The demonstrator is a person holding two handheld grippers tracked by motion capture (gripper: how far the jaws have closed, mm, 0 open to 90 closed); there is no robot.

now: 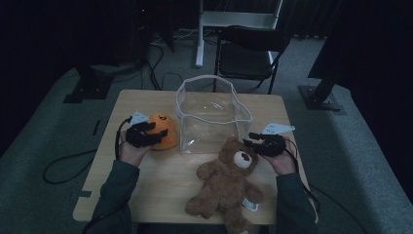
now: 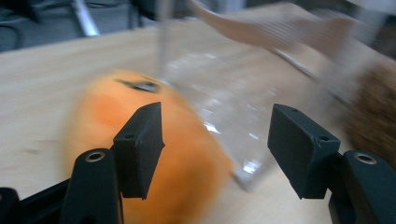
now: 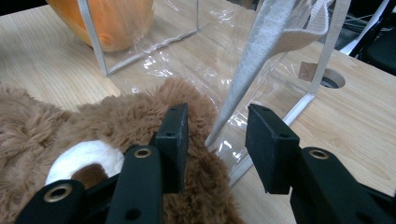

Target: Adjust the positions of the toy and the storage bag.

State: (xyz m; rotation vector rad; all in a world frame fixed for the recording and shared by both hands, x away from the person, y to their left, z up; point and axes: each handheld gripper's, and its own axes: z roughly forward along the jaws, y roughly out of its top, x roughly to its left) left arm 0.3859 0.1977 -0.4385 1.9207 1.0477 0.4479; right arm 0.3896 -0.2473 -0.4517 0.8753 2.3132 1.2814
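Observation:
An orange plush toy (image 1: pixel 164 127) lies left of a clear plastic bag (image 1: pixel 212 117) that stands open on the wooden table (image 1: pixel 160 190). My left gripper (image 1: pixel 155 130) is at the plush's near side. In the left gripper view this gripper (image 2: pixel 217 116) is open, with the blurred plush (image 2: pixel 187 158) behind its left jaw and the bag (image 2: pixel 233 93) beyond the gap. A brown teddy bear (image 1: pixel 226 183) lies on its back in front of the bag. My right gripper (image 1: pixel 248 139) is by the bear's head. It (image 3: pixel 219 119) is open, one jaw against the fur (image 3: pixel 93 126), and the bag's webbing strap (image 3: pixel 266 56) ends in the gap.
A black folding chair (image 1: pixel 246 51) and a white stand (image 1: pixel 234 19) are beyond the table's far edge. Cables trail over the grey carpet at left (image 1: pixel 63 168). A round hole (image 3: pixel 332 80) sits in the tabletop past the bag.

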